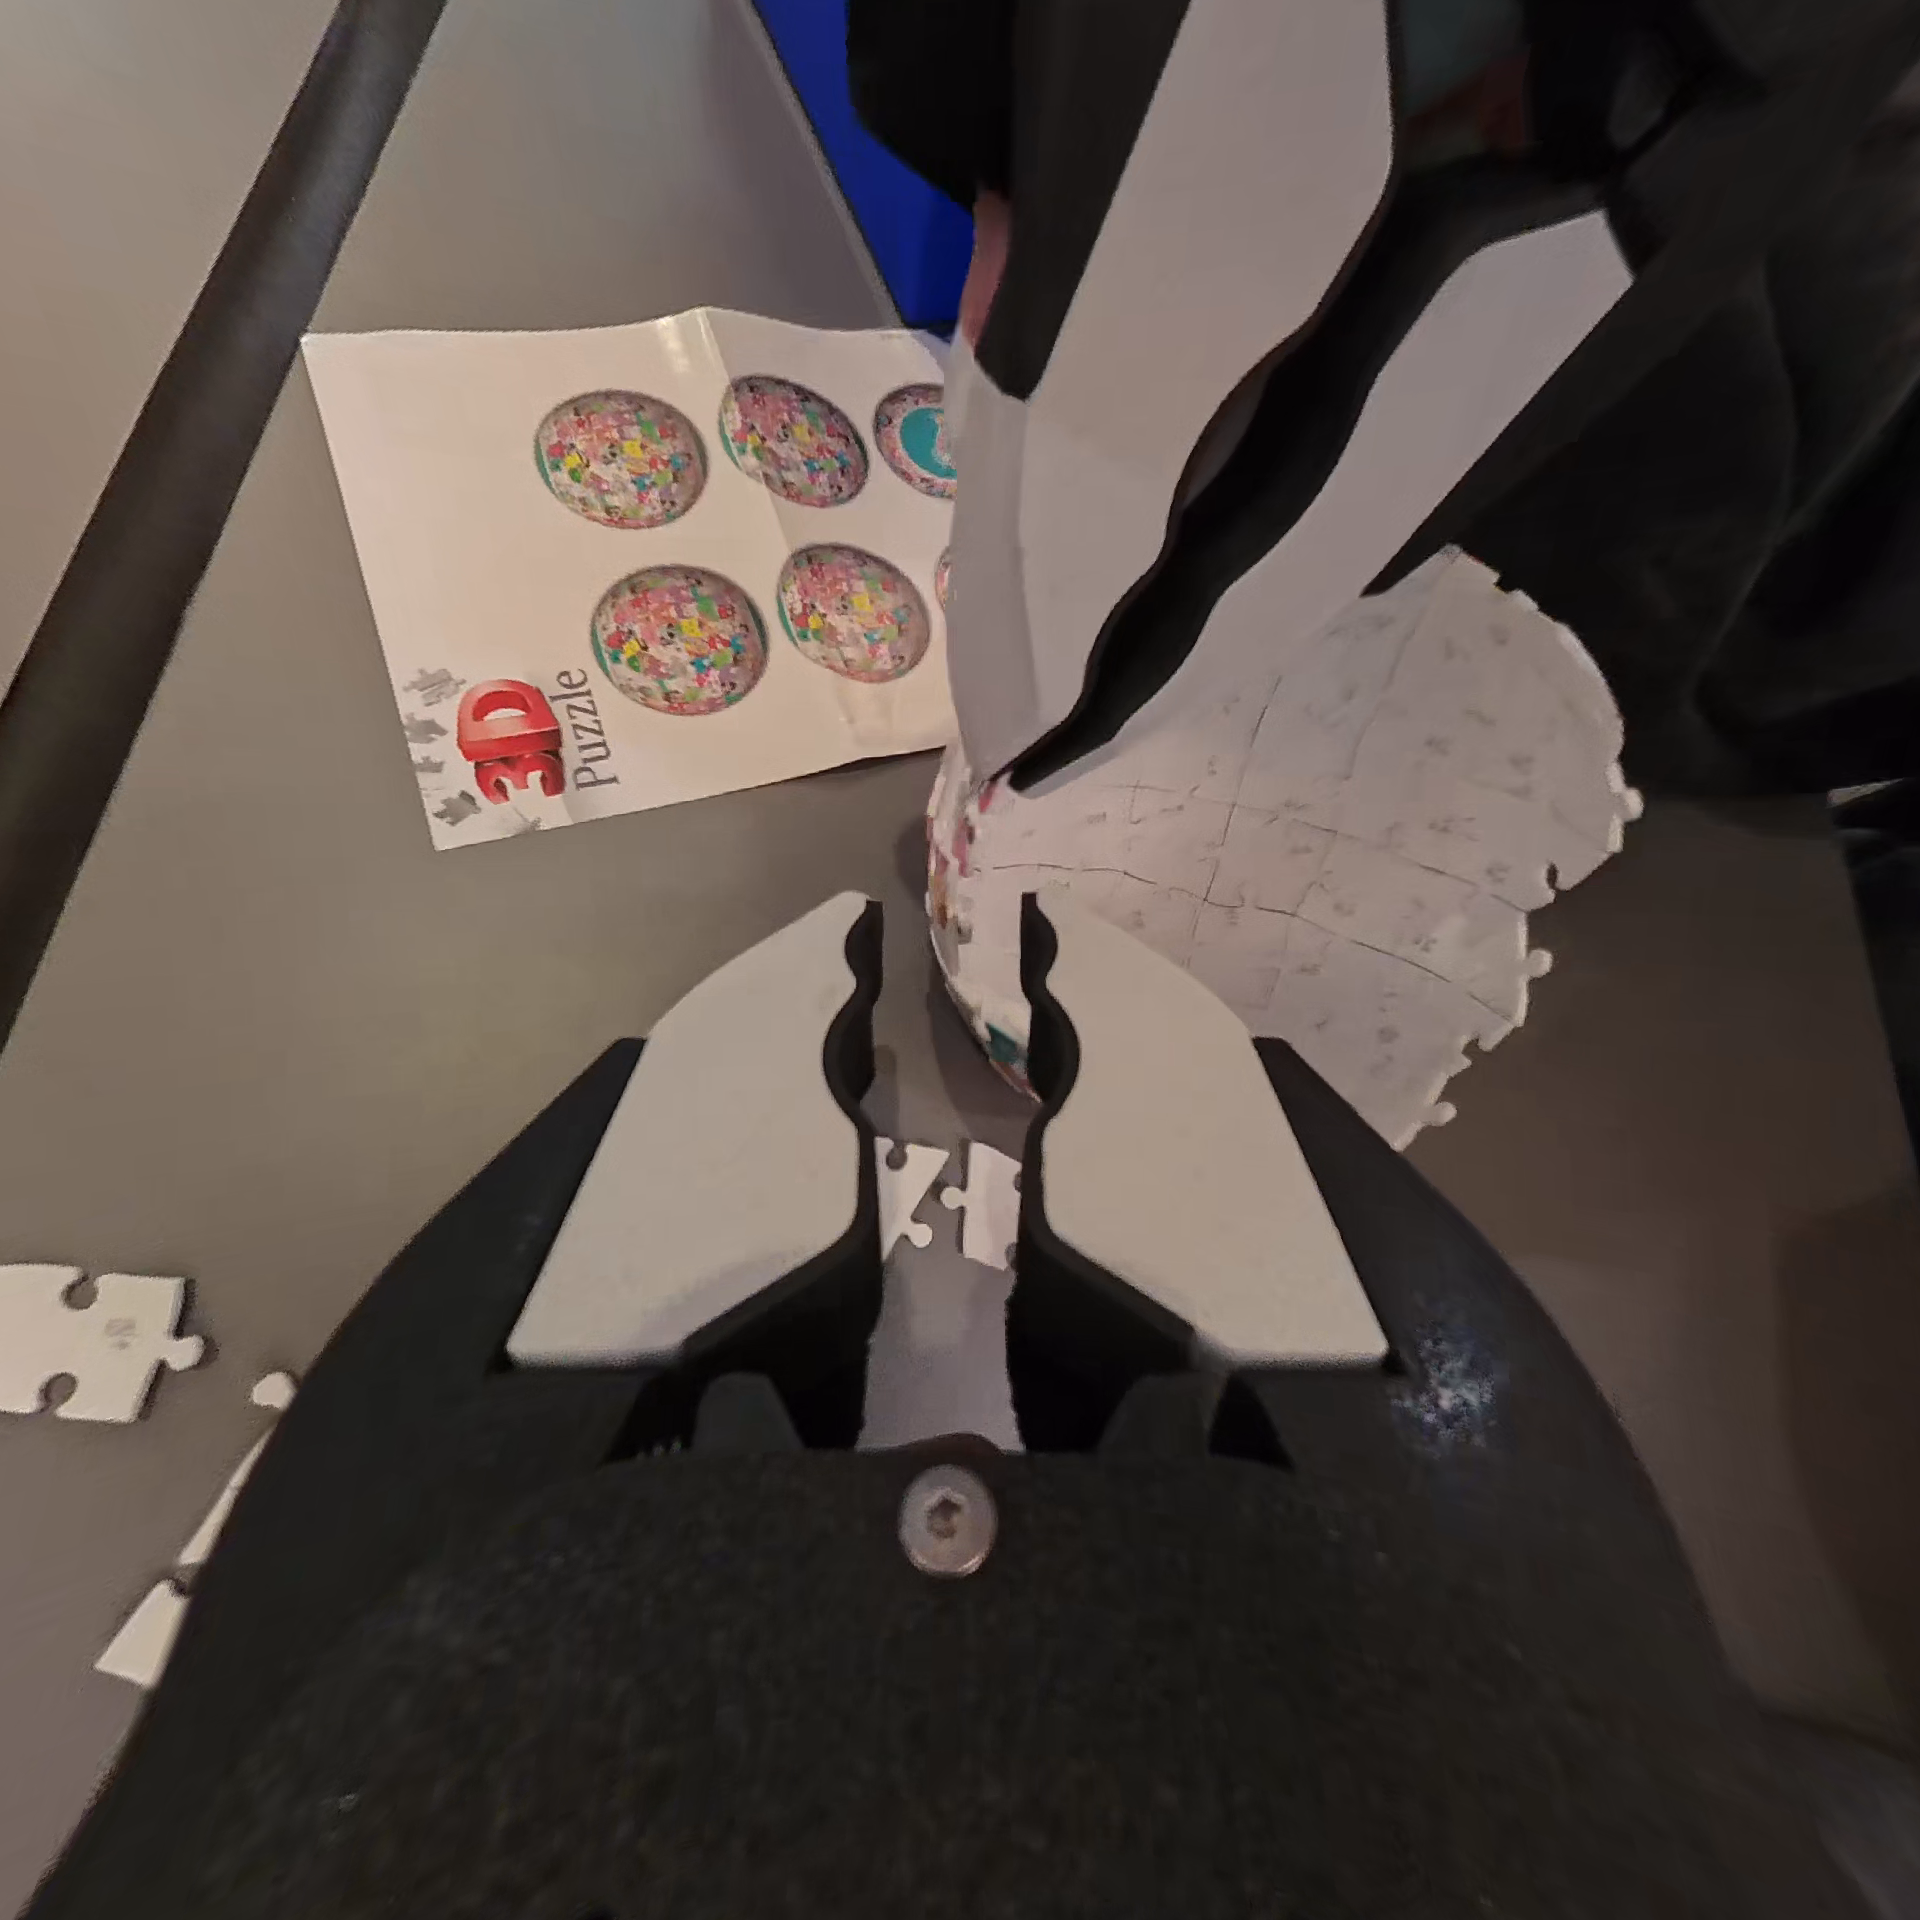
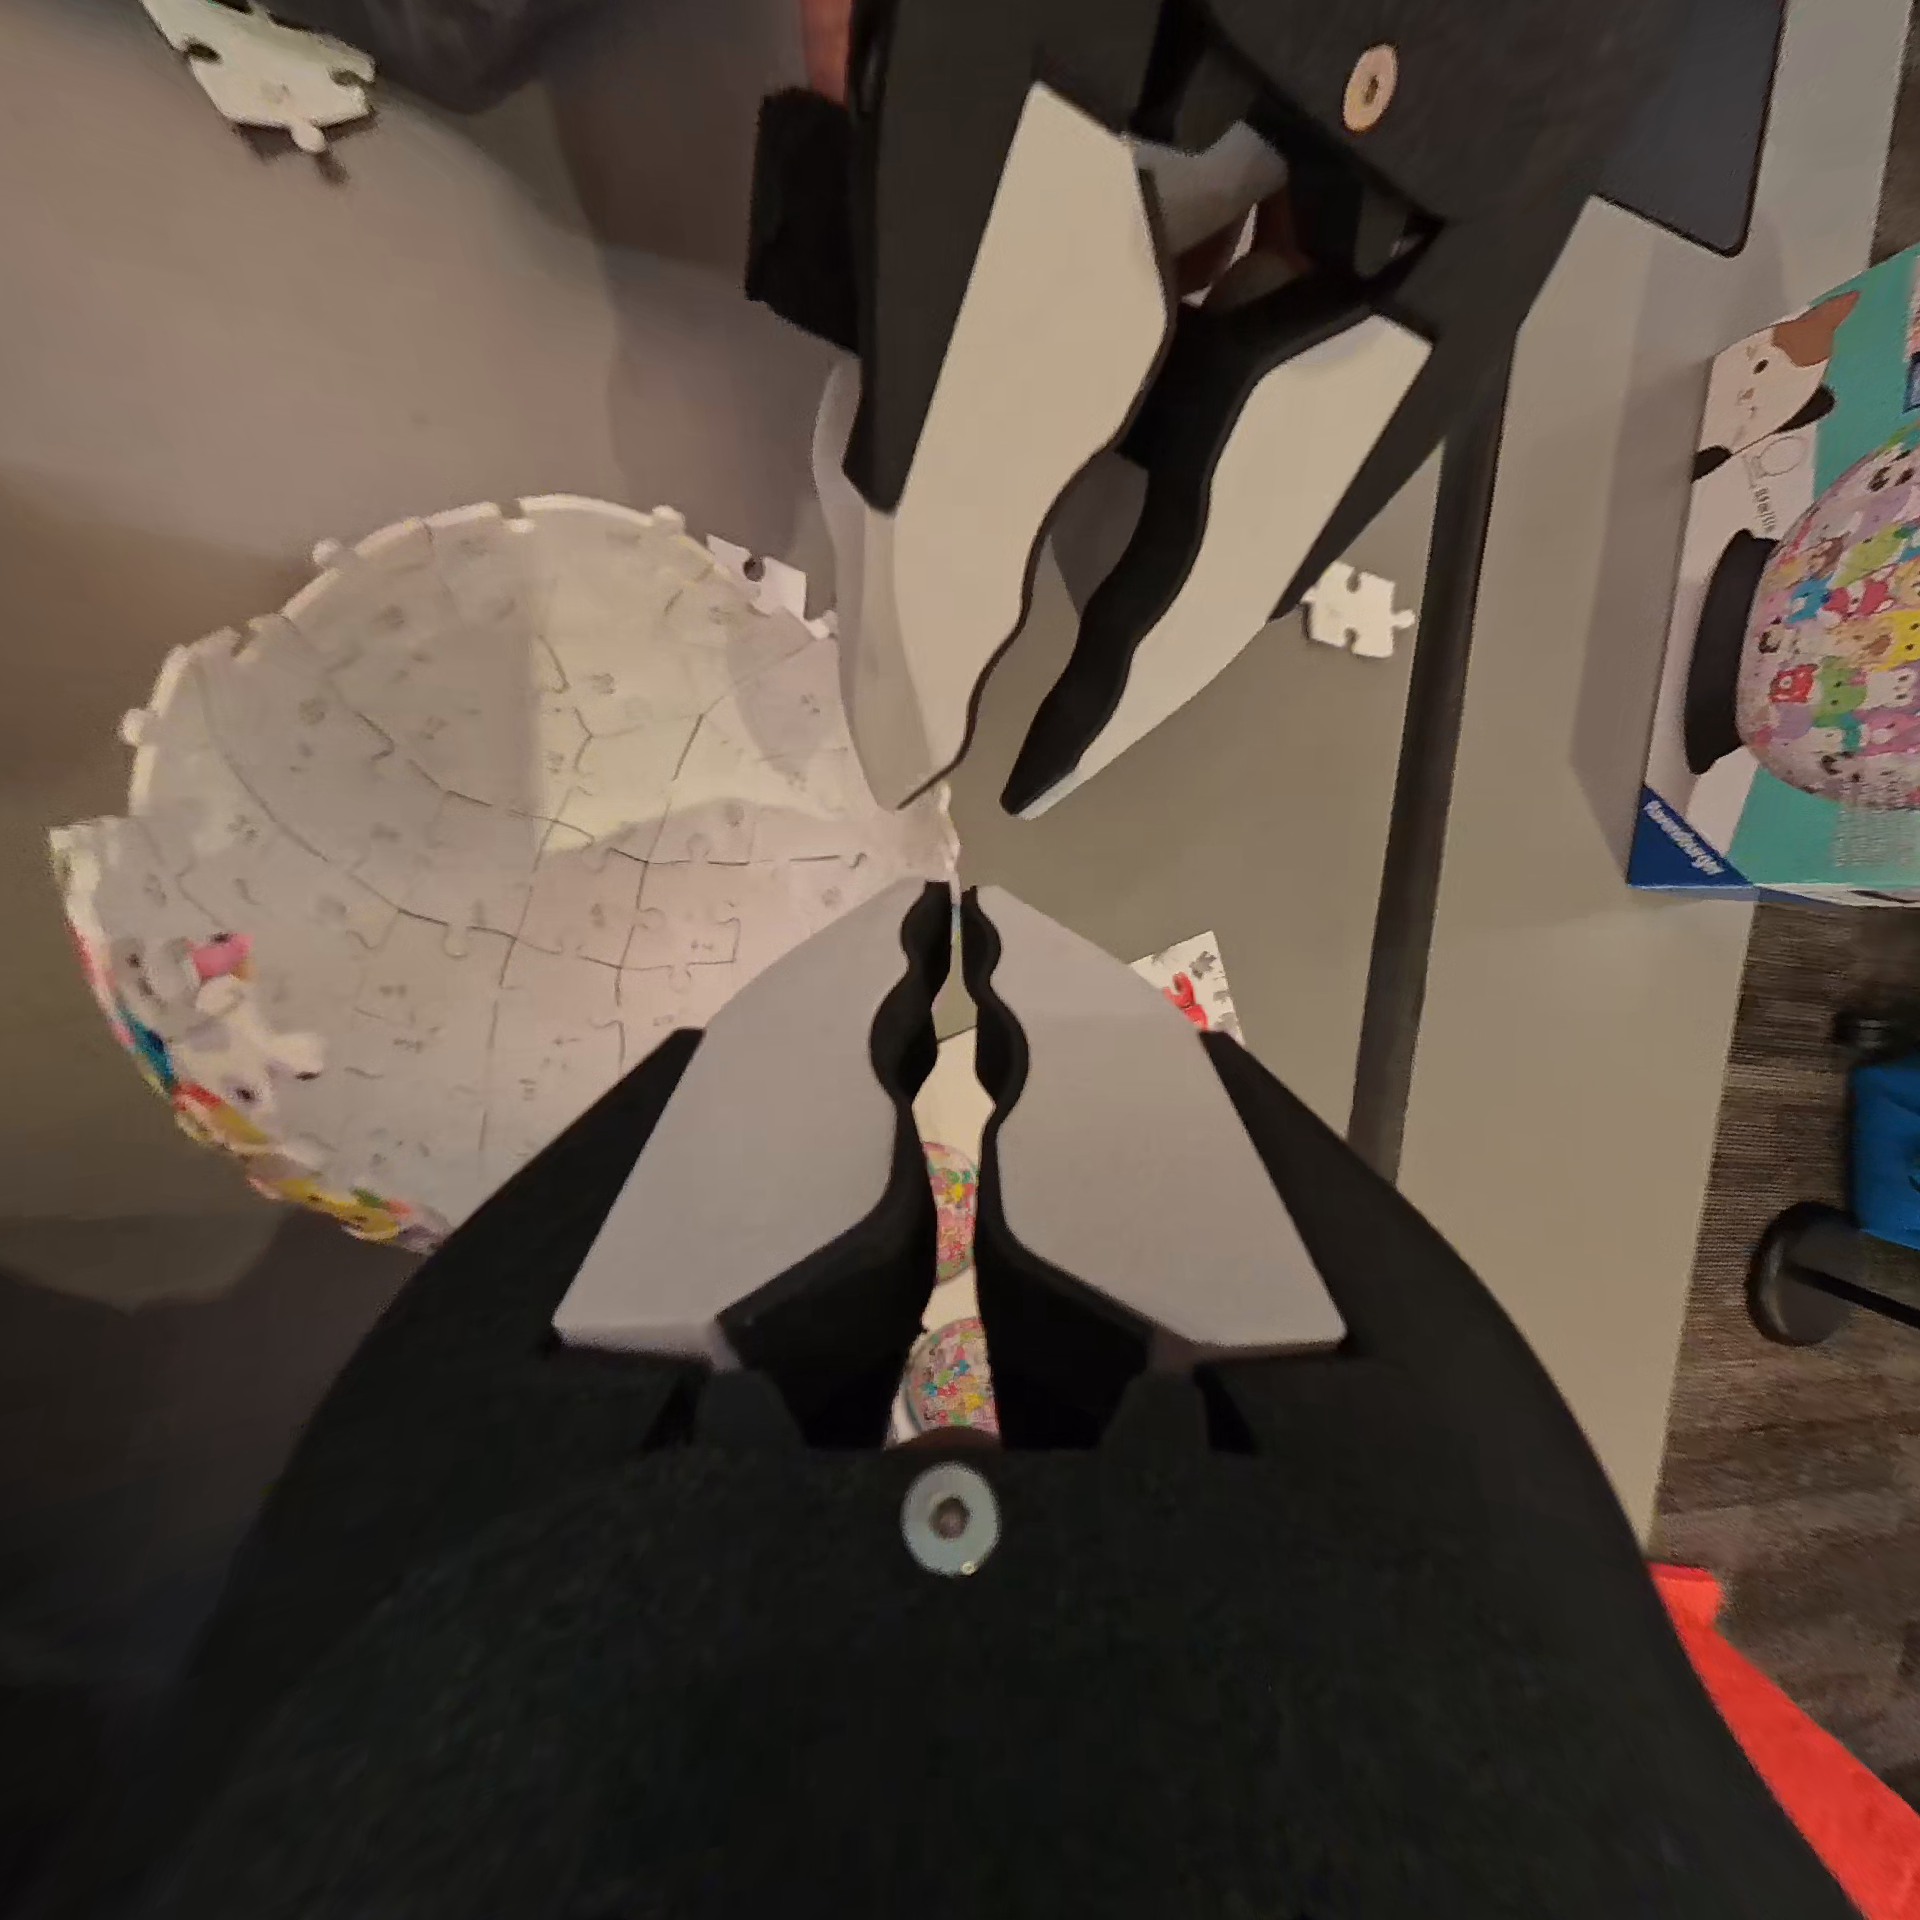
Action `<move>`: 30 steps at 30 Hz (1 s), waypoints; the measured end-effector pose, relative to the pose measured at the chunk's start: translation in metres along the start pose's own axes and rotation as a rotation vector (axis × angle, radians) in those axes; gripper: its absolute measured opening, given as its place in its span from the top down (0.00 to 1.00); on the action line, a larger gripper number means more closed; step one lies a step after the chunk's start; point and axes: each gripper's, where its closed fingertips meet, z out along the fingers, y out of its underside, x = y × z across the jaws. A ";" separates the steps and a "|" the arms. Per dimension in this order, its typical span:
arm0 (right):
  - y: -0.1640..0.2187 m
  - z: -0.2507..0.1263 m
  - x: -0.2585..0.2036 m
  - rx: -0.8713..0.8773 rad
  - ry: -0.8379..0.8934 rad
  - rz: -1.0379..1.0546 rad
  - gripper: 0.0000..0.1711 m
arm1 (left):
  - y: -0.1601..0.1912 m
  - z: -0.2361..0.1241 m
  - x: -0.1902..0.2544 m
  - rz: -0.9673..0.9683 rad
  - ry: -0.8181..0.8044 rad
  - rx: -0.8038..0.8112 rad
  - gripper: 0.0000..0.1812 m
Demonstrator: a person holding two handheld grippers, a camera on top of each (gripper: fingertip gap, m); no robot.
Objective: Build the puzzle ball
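While the right gripper (image 2: 956, 899) pinches the rim of the half-built puzzle ball shell (image 2: 468, 831) on the grey table (image 1: 312, 987), the left gripper (image 1: 951, 914), slightly parted and empty, hovers just beside that rim.

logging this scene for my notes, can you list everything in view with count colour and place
ball: one, half built, white inside, coloured outside, mid table
pieces: several, white side up, scattered on table
leaflet: one, white with ball pictures, flat beside ball
box: one, teal and blue, table edge
bar: one, black, across table
table: one, grey
left tongs: one, black and grey, open at ball's rim
right tongs: one, black and grey, shut on ball's rim
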 end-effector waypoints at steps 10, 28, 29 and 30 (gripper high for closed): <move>0.000 0.000 0.002 -0.001 0.055 -0.005 0.99 | 0.004 0.009 -0.003 0.011 -0.057 -0.059 0.87; 0.002 -0.002 0.006 0.020 0.100 0.055 0.99 | -0.001 0.018 -0.004 0.027 -0.104 -0.058 0.88; 0.001 -0.002 0.006 0.022 0.099 0.056 0.99 | 0.000 0.018 -0.005 0.027 -0.105 -0.057 0.88; 0.001 -0.002 0.007 0.019 0.103 0.055 0.99 | 0.000 0.019 -0.005 0.025 -0.103 -0.061 0.88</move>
